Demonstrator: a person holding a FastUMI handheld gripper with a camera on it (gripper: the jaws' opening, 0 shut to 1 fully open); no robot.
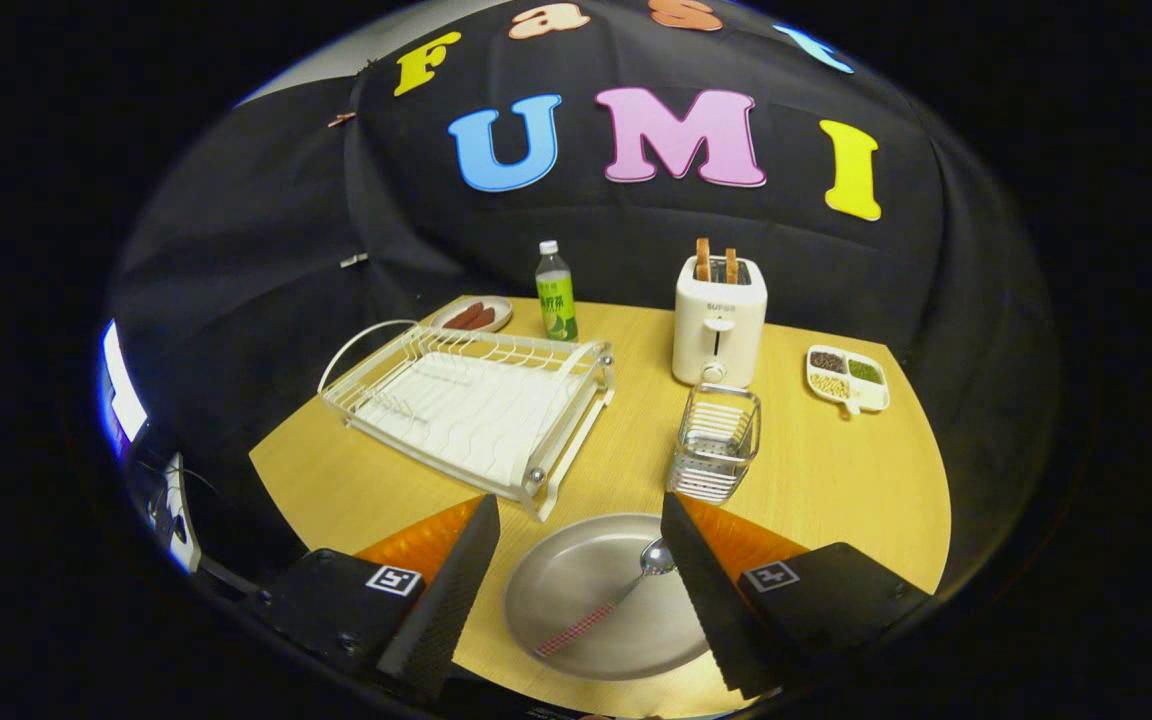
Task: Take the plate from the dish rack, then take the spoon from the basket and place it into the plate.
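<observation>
We find the gripper (581, 585) at the bottom of the frame with its fingers spread wide and grasping nothing. Between the fingers, at lower centre, the plate (596, 600) lies flat on the wooden table (836, 480). The spoon (616, 598) rests inside the plate, its bowl toward the right finger and close beside that finger's tip, its patterned handle running down and left across the plate's floor; we cannot tell whether the bowl touches the finger. Just beyond the plate, right of centre, stands the wire basket (716, 442). Left of it, at mid-frame, the white dish rack (471, 405) sits on the table with nothing seen in its slots. Behind the basket stands a toaster (719, 320) with two slices showing in its top. A green bottle (555, 292) stands at upper centre, a small dish (474, 314) to its left, and a divided tray (847, 378) at the right.
</observation>
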